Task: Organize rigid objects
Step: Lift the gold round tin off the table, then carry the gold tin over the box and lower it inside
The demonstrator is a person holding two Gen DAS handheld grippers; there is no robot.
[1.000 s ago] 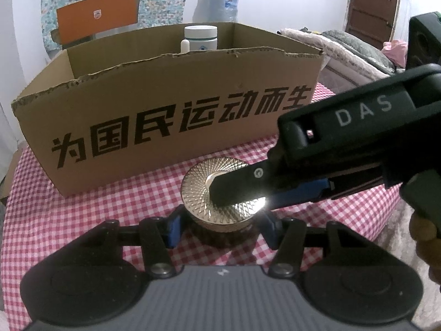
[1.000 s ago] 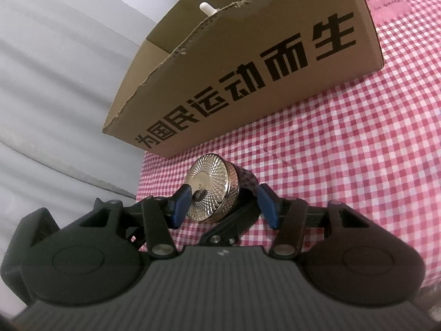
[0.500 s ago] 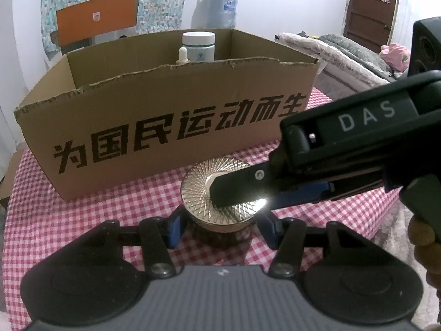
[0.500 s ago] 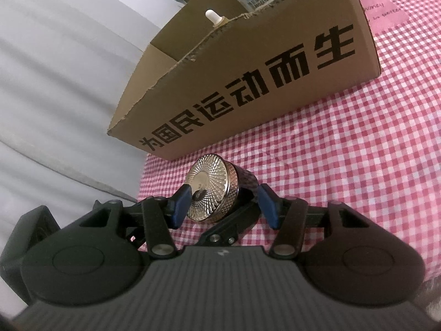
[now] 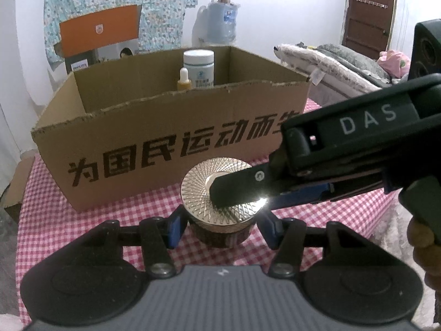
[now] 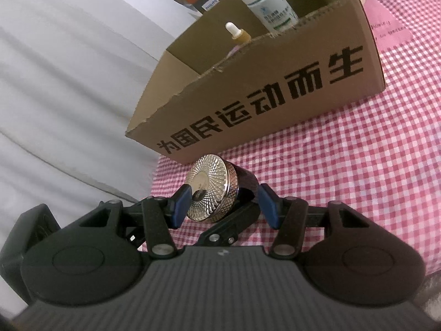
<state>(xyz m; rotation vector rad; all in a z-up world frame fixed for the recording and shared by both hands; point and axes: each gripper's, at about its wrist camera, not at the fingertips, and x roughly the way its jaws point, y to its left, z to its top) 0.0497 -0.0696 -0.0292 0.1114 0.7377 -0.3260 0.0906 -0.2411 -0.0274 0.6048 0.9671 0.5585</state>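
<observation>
We read bold black Chinese characters, 为国民运动而生, along the front wall of the cardboard box (image 5: 165,127), which fills the middle of the left wrist view and the upper right of the right wrist view (image 6: 275,88). Inside it, toward the back, stand a white bottle (image 5: 199,67) with a green printed label too small for us to read, and just beside it a small amber dropper bottle (image 5: 184,80) with a white bulb. Behind the box, at upper left, an orange carton (image 5: 99,31) carries a small crest and the word PHILIPS lower down.

The jar (image 5: 220,201), dark-bodied with a gold patterned lid, sits low in the centre of the left wrist view, in front of the box above the pink checked cloth of the counter (image 5: 55,220). Our left tool (image 5: 220,227) has its blue pads against the jar's sides, holding it. Our right tool (image 6: 224,202), marked DAS on its body, comes in from the right of that view; in its own view it grips the same jar (image 6: 212,193), one pad on the lid's face, the other behind the base.
</observation>
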